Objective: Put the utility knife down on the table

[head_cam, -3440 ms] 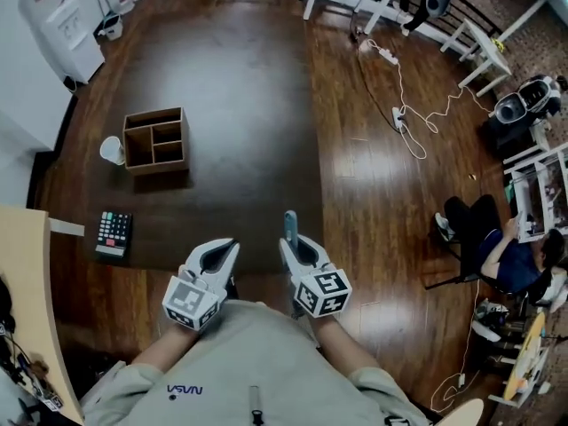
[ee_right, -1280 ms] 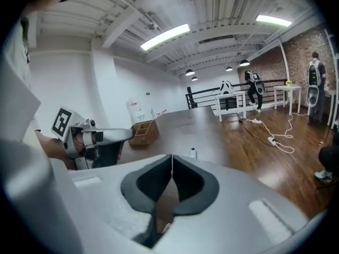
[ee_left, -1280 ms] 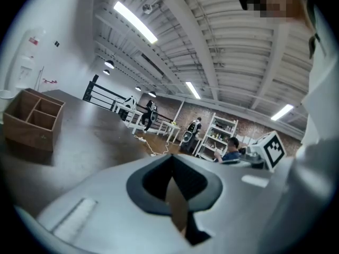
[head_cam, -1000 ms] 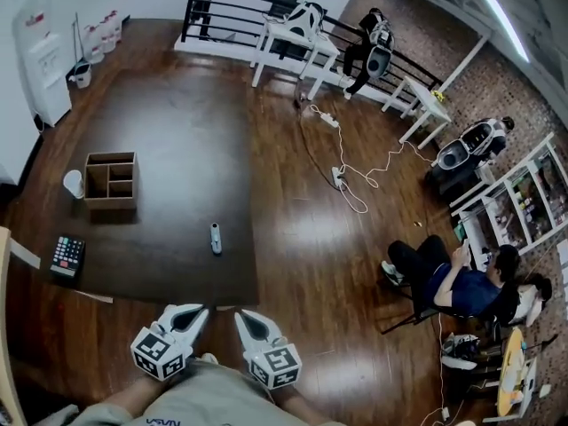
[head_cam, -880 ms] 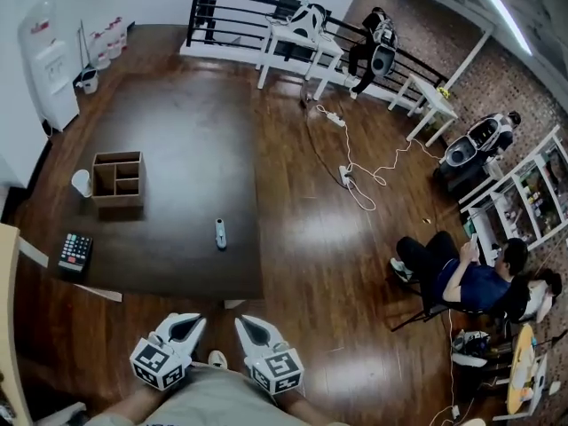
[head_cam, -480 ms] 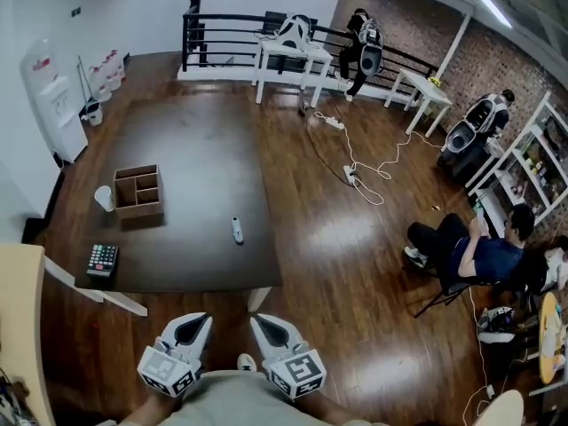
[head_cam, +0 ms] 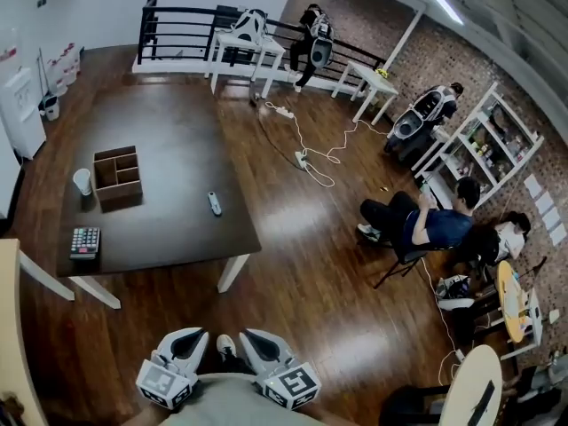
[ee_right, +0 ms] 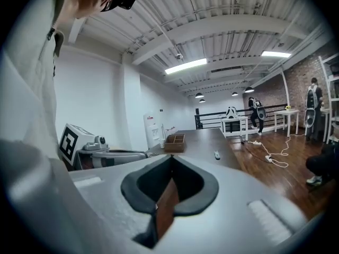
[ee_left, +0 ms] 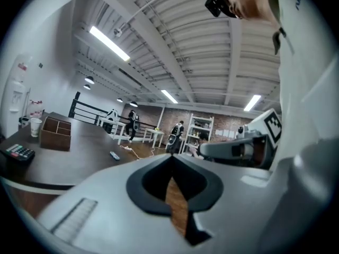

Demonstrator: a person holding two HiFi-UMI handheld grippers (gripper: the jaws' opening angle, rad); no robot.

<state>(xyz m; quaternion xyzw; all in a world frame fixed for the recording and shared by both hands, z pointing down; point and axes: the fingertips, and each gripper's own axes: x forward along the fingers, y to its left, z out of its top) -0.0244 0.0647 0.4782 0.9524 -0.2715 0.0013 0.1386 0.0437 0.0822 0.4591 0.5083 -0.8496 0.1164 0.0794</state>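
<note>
The utility knife point(head_cam: 214, 203) lies on the table point(head_cam: 169, 122) above wood floor point(head_cam: 311, 273), with left hand-held gripper point(head_cam: 190, 335) and right hand-held gripper point(head_cam: 249, 336) closed.

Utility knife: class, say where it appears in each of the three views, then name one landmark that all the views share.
Head view: the utility knife lies left of centre on the dark table.
Left gripper view: it is small, left of centre, on the tabletop.
Right gripper view: it is small, right of centre, on the tabletop.
Shared landmark: the wooden box with compartments, also seen at and.
</note>
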